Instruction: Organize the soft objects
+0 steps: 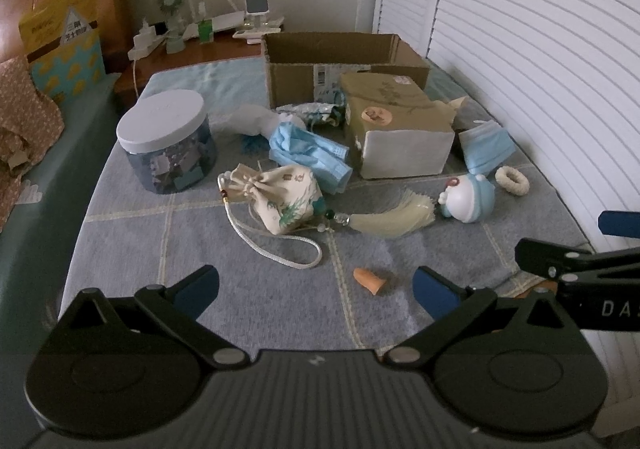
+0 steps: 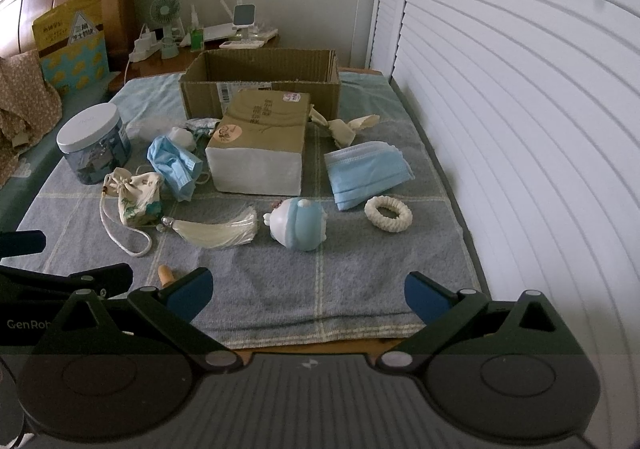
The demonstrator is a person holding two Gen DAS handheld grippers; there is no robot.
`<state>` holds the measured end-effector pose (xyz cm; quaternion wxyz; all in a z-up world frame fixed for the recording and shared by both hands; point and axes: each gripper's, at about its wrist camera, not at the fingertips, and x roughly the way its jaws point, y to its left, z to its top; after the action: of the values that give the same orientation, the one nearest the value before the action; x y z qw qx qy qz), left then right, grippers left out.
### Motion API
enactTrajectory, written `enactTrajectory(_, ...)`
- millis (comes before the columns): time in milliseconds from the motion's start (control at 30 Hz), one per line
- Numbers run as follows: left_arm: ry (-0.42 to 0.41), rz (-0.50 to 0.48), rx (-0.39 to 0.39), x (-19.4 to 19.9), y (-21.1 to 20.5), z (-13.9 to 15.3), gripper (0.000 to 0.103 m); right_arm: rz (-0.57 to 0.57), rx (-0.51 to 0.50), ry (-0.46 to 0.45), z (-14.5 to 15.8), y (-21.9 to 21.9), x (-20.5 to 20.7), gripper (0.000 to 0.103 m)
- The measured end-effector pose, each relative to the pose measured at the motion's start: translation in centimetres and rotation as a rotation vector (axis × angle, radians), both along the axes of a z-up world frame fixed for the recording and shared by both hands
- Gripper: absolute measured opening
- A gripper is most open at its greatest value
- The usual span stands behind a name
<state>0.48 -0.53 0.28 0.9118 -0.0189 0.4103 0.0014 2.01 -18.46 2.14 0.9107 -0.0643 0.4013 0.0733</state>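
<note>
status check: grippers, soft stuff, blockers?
Left gripper open, empty; right gripper open, empty. Pouch, masks, scrunchie loose on cloth; cardboard box open behind. Tissue pack stands in front of box.

Both grippers just hang low at the near edge, side by side, left gripper and right gripper each with jaws spread wide and nothing between the blue pads.

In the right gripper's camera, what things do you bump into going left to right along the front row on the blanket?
Drawstring pouch → cream tassel → blue-and-white round toy → white scrunchie.
</note>
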Motion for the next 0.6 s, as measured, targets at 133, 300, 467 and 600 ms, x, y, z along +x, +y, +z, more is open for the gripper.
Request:
enactTrajectory(133,-0.011,-0.023,0.016,0.2,-0.1,-0.1,0.102,0.008,0.005,-0.005,0.0,-0.1,0.1,0.103)
enactTrajectory(300,-0.034,-0.071,0.063,0.4,-0.6,-0.3,0.102,0.024,0.011,-0.013,-0.3,0.0,0.3,0.103)
enactTrajectory(467,-0.046,-0.105,0.041,0.7,-0.4,-0.7,0.102,0.043,0.027,-0.025,-0.5,0.0,0.4,0.103)
enactTrajectory(600,-0.065,-0.136,0.023,0.8,-0.3,-1.1,0.102,0.058,0.032,-0.035,-0.6,-0.1,0.5,0.103)
